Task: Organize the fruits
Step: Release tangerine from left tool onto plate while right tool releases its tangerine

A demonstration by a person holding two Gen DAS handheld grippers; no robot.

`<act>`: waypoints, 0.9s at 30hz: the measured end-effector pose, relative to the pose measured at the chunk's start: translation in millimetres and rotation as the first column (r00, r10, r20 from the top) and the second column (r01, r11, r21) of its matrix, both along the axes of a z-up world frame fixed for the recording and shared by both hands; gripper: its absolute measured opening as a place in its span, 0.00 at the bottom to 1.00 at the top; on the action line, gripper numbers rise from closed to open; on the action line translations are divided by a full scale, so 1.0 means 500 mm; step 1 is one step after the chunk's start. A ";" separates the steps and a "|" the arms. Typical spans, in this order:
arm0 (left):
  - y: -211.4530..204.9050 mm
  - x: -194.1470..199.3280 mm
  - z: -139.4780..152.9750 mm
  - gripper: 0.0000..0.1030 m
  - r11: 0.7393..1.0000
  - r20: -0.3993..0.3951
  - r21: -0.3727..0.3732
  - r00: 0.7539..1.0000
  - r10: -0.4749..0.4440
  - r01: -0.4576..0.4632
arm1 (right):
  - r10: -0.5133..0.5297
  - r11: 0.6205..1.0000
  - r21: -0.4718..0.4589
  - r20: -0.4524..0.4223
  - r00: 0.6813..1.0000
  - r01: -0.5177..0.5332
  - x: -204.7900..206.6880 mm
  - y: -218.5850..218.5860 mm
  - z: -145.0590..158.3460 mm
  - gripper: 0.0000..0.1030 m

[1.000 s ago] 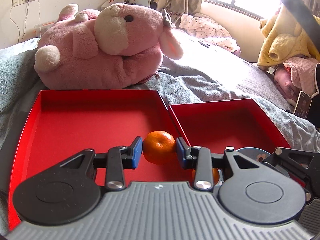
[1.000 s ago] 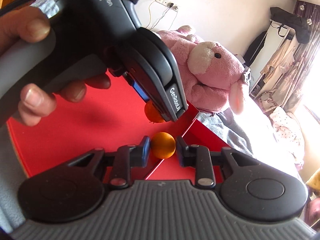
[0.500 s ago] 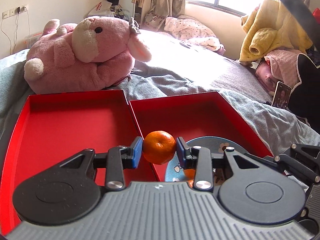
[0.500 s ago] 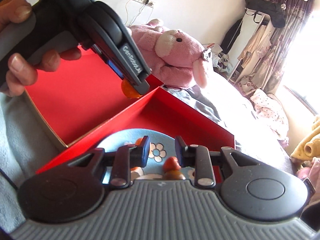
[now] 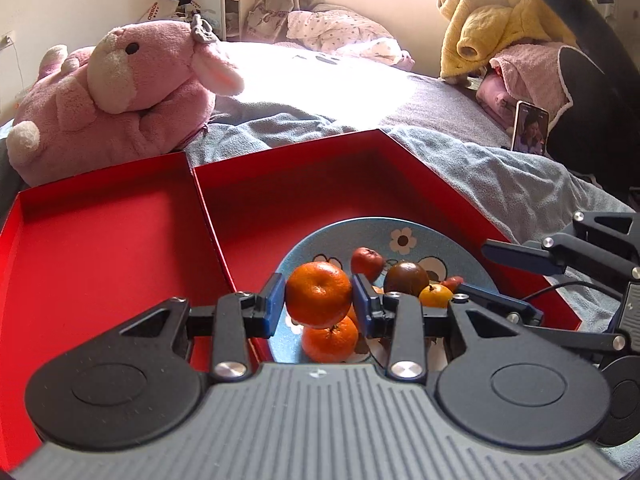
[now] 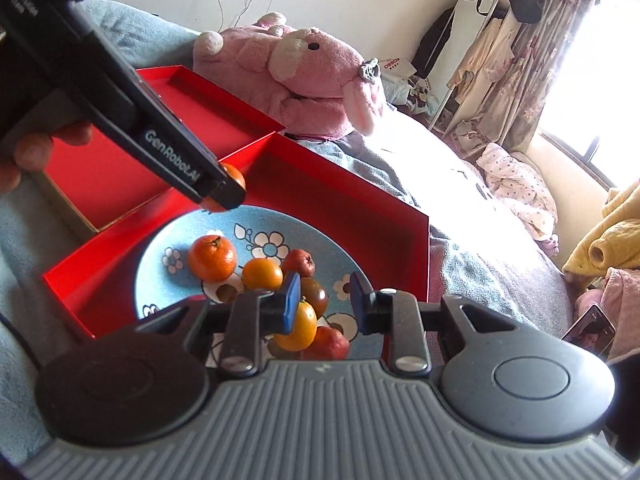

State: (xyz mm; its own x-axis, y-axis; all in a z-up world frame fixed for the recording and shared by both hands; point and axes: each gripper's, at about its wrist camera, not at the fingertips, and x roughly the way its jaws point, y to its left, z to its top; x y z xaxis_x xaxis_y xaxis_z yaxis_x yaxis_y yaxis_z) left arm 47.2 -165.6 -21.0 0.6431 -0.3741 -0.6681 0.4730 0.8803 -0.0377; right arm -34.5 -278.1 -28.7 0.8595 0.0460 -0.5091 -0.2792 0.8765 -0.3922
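On the bed (image 5: 460, 148), two red trays sit side by side, and the right tray (image 5: 360, 176) carries the blue flowered plate (image 6: 168, 248) where the fruits are gathered, likely so they stay together on soft bedding. The left gripper (image 5: 319, 295) hangs over the plate's near left edge, jaws pinching a mandarin (image 5: 319, 294), seemingly to add it to the pile. The right gripper (image 6: 325, 301) hovers above the fruit pile (image 6: 256, 272), jaws spread and holding nothing.

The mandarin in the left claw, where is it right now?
In the left wrist view, the mandarin sits clamped in the left claw, above the blue plate of fruit inside the right-hand red box.
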 end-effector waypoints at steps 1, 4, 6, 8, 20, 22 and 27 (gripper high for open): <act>-0.010 -0.005 -0.006 0.41 1.000 0.000 0.012 1.000 -0.018 0.018 | 0.002 1.000 0.000 -0.004 1.000 -0.002 0.001 0.002 -0.002 0.29; -0.035 -0.018 -0.026 0.41 0.997 -0.005 0.044 0.998 -0.070 0.070 | 0.006 1.000 -0.008 -0.019 1.000 -0.006 -0.009 0.003 -0.007 0.29; -0.048 -0.027 -0.036 0.41 0.993 -0.005 0.062 0.995 -0.097 0.097 | 0.005 1.000 -0.013 -0.026 1.000 -0.005 -0.007 0.003 -0.010 0.29; -0.056 -0.032 -0.044 0.42 0.992 0.000 0.074 0.995 -0.104 0.104 | 0.000 1.000 -0.021 -0.034 0.999 0.000 -0.006 0.000 -0.011 0.29; -0.068 -0.038 -0.059 0.43 0.985 -0.013 0.112 0.992 -0.129 0.129 | -0.028 0.999 -0.016 -0.028 0.999 0.028 -0.014 -0.020 -0.003 0.29; -0.069 -0.042 -0.059 0.47 0.984 -0.014 0.117 0.991 -0.131 0.132 | -0.031 0.999 -0.017 -0.023 0.999 0.030 -0.017 -0.022 0.000 0.29; -0.067 -0.055 -0.049 0.70 0.987 0.028 0.120 0.993 -0.111 0.107 | -0.055 0.998 -0.007 -0.007 0.998 0.055 -0.025 -0.033 0.013 0.29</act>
State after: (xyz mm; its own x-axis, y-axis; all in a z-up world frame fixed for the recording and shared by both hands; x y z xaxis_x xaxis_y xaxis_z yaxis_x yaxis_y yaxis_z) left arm 19.8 -198.8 -45.6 0.6262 -0.3636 -0.6897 0.5658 0.8205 0.0812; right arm -46.8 -294.4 -22.4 0.8570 -0.0045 -0.5152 -0.2338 0.8877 -0.3967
